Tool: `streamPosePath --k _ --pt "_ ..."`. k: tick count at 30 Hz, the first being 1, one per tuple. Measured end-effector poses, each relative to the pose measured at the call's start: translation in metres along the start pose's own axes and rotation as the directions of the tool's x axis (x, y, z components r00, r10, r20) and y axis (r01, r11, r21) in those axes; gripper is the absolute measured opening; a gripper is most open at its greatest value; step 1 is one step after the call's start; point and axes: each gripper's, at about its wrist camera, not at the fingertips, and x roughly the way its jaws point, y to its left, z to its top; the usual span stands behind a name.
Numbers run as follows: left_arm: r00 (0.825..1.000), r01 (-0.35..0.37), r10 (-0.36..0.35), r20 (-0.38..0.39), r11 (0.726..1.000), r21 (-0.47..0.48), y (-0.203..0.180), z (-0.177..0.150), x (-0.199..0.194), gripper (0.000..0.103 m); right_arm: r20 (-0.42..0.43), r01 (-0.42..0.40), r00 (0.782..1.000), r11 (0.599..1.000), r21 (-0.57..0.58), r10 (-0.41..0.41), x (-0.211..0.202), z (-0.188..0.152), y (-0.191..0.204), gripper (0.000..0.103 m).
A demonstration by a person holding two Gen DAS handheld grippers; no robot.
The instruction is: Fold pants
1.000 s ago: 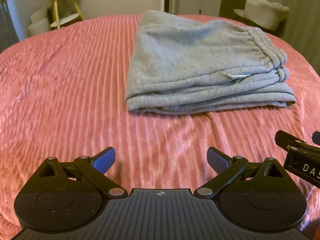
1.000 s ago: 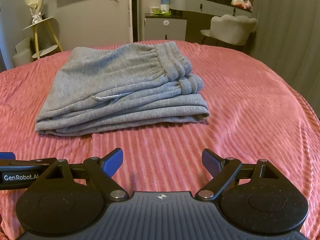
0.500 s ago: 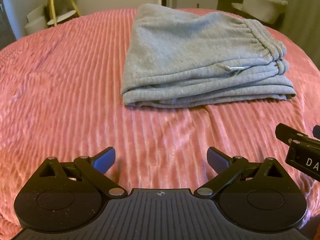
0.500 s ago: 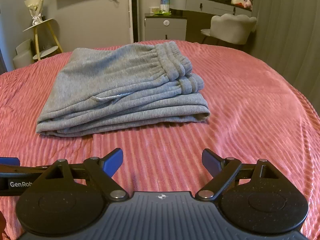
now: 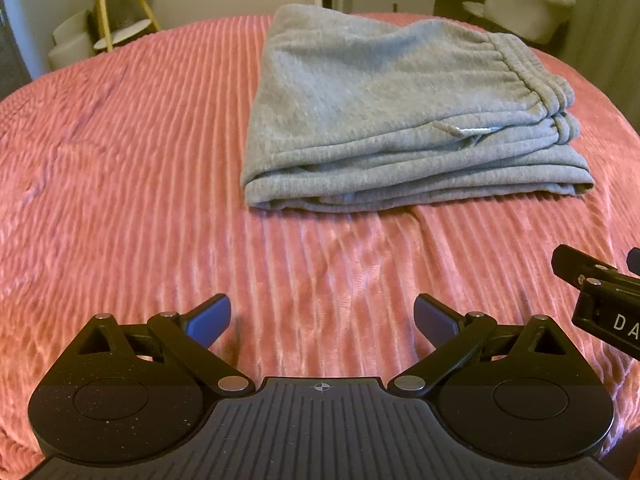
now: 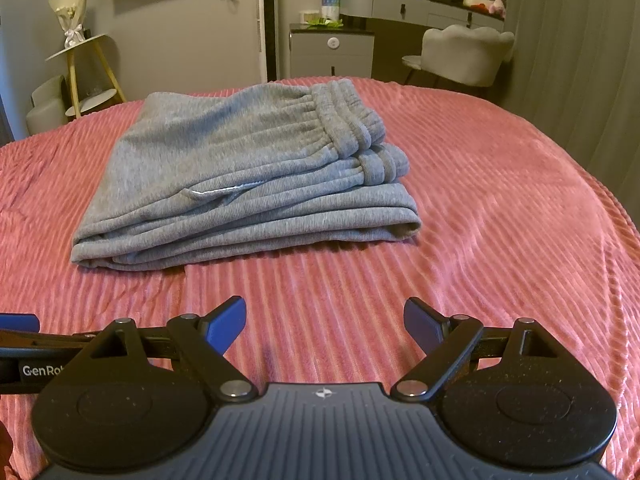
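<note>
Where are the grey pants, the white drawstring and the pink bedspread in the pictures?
grey pants (image 6: 224, 152): right wrist view, top folded layer.
white drawstring (image 6: 224, 190): right wrist view, middle of the cord.
pink bedspread (image 5: 120, 160): left wrist view, bare ribbed surface left of the pants.

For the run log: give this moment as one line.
pants: folded stack on pink bedspread | left gripper: open, empty | right gripper: open, empty | both short of pants
</note>
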Motion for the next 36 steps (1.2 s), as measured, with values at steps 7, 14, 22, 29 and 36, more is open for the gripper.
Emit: streamPosePath --k 7,14,22,29,36 --pt "1.000 0.000 0.000 -0.007 1.000 0.016 -0.0020 -0.0010 0.0009 0.101 -0.003 0.002 1.000 1.000 -0.002 -0.002 0.0004 -0.0002 0.0002 0.086" --pt "1.000 0.005 -0.005 -0.017 1.000 0.008 -0.0005 -0.0009 0.0029 0.101 -0.005 0.002 1.000 1.000 -0.005 -0.002 0.0006 -0.0007 0.0000 0.086" --pt "1.000 0.006 -0.006 -0.019 1.000 0.020 -0.0025 -0.0018 0.0027 0.101 -0.008 0.002 1.000 1.000 -0.005 -0.002 0.0006 -0.0010 0.0001 0.086" --pt "1.000 0.010 -0.010 -0.022 1.000 0.018 -0.0022 -0.0018 0.0025 0.101 -0.008 0.001 1.000 1.000 -0.007 -0.001 0.0008 -0.0007 0.0000 0.086" --pt "1.000 0.013 -0.012 -0.022 1.000 0.018 -0.0018 -0.0018 0.0021 0.101 -0.007 -0.001 1.000 1.000 -0.010 0.001 0.0008 -0.0011 -0.0006 0.086"
